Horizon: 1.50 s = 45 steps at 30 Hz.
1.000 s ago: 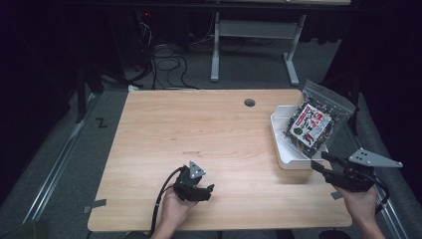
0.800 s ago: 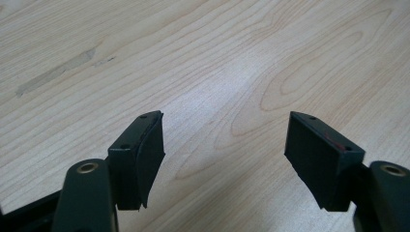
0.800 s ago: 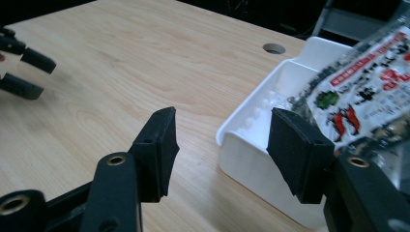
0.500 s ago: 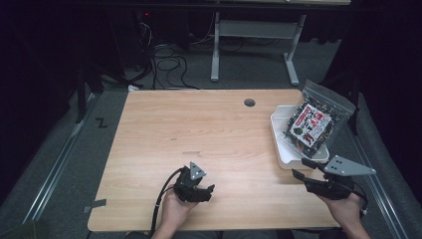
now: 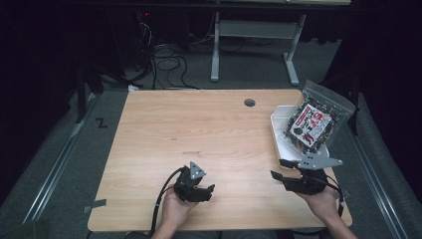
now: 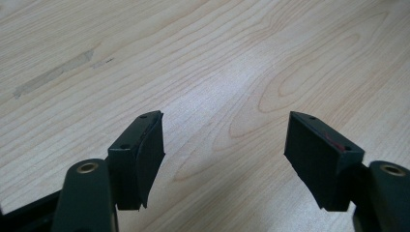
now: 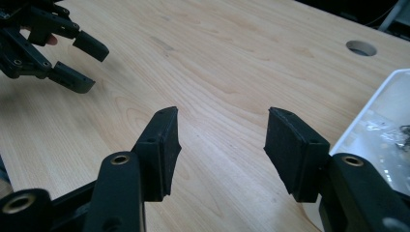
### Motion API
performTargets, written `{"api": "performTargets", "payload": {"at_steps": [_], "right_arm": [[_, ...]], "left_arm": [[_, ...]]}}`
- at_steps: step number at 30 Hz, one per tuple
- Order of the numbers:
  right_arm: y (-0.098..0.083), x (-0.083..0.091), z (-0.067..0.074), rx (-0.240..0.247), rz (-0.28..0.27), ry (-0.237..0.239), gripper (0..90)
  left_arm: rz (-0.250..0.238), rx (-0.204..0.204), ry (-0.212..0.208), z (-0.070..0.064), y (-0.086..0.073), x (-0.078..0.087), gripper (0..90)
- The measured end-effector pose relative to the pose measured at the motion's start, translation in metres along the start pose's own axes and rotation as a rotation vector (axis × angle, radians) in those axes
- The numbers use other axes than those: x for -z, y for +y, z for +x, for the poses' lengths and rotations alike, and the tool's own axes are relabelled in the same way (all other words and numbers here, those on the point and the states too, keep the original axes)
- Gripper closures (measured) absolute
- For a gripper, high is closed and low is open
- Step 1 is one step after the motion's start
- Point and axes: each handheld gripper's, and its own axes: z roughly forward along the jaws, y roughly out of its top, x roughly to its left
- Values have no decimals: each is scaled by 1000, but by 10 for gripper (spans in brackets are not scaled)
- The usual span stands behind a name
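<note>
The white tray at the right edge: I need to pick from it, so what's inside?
A clear zip bag of dark, speckled contents leans in the white tray, overhanging its far rim. Whatever lies beneath the bag is covered.

I see a pale, smooth, matt wood-grain desk [image 5: 199, 129], a glossy white plastic tray [image 5: 278, 130] and a shiny clear plastic bag [image 5: 318, 119].

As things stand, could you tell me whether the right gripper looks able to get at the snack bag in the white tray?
Probably yes. The right gripper is open and empty, the snack bag lies atop the white tray just beyond it, and nothing stands between them.
</note>
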Motion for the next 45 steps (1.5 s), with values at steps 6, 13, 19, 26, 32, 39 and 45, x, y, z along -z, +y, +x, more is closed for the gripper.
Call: {"api": "performTargets", "payload": {"at_steps": [6,13,19,26,32,39,45], "right_arm": [[-1,-13,-2,-41,15,26,467],[-1,-26,-8,-89,21,38,443],[-1,-36,-10,-112,30,28,417],[-3,-48,-12,-140,45,32,410],[-5,-55,-12,-157,50,12,386],[-7,-67,-12,-164,68,19,406],[-9,-76,-13,-174,80,56,394]], "left_arm": [[0,0,-4,-1,0,0,307],[2,1,-5,-1,0,-1,307],[9,0,-6,0,0,-2,307],[10,4,-8,0,1,-3,307],[10,6,-8,0,1,-3,307],[16,7,-10,1,0,-4,307],[17,14,-13,1,0,-5,307]]}}
